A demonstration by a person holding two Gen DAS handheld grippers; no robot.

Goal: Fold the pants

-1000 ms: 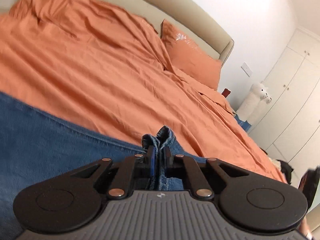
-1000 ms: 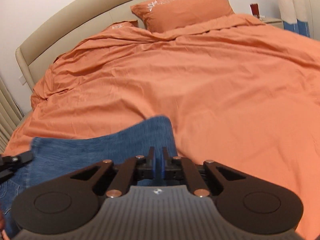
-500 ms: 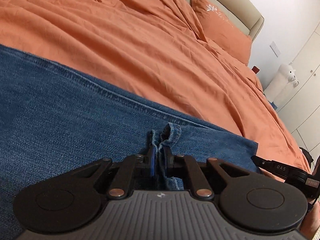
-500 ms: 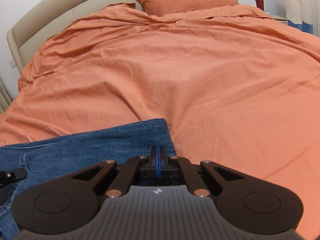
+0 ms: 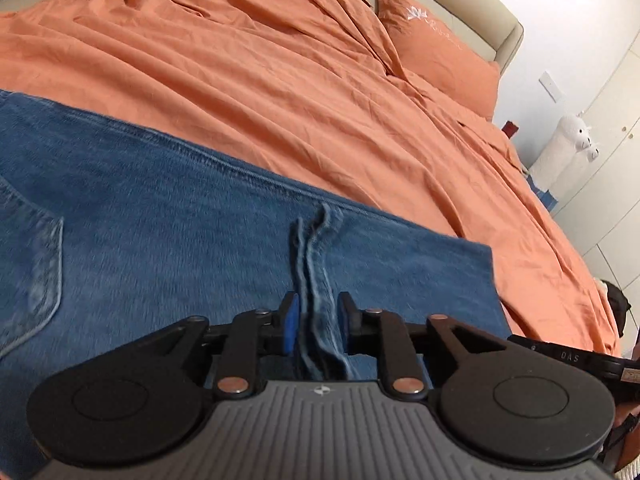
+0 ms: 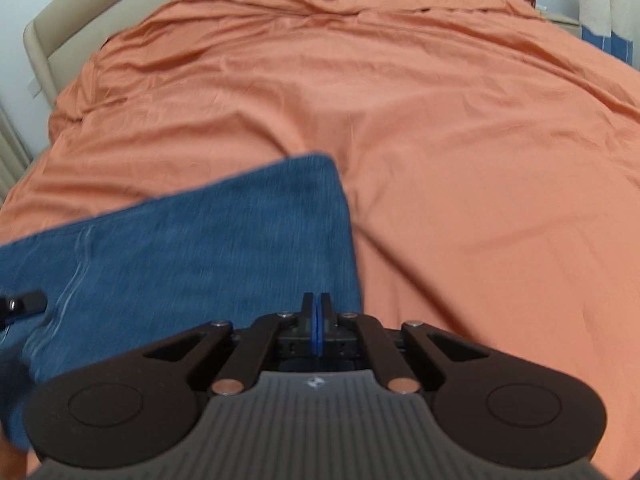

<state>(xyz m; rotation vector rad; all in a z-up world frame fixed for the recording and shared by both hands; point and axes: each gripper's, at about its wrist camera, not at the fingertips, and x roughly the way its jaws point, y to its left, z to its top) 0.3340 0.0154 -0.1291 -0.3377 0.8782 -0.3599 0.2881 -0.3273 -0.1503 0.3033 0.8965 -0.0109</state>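
The blue denim pants (image 5: 168,232) are lying flat on the bed with the rumpled orange cover (image 5: 280,72), folded into a broad band whose long axis is running left to right across both wrist views. In the left view a back pocket is showing at the left edge, so the waist end is lying that way.

The left claw (image 5: 314,318) is standing slightly spread; its jaws have just been opening. A doubled ridge of denim hem (image 5: 312,248) is lying between the blue pads, which are no longer pressing on it. The ridge is running straight ahead of the claw, crosswise to the band's long axis. In my judgement the carried edge is being released onto the layer beneath.

The right claw (image 6: 316,320) is pressed fully together with no cloth visible between its pads. It is hovering at the band's right end, whose square edge (image 6: 346,224) is lying just ahead and slightly to its right. Its black body is also showing at the right margin of the left view.

Judged from this layout, one fold is laid. The right claw is nearer the free right end, and the left claw is nearer the middle and the waist side, so any further fold would probably be carried along the long axis from right towards left.
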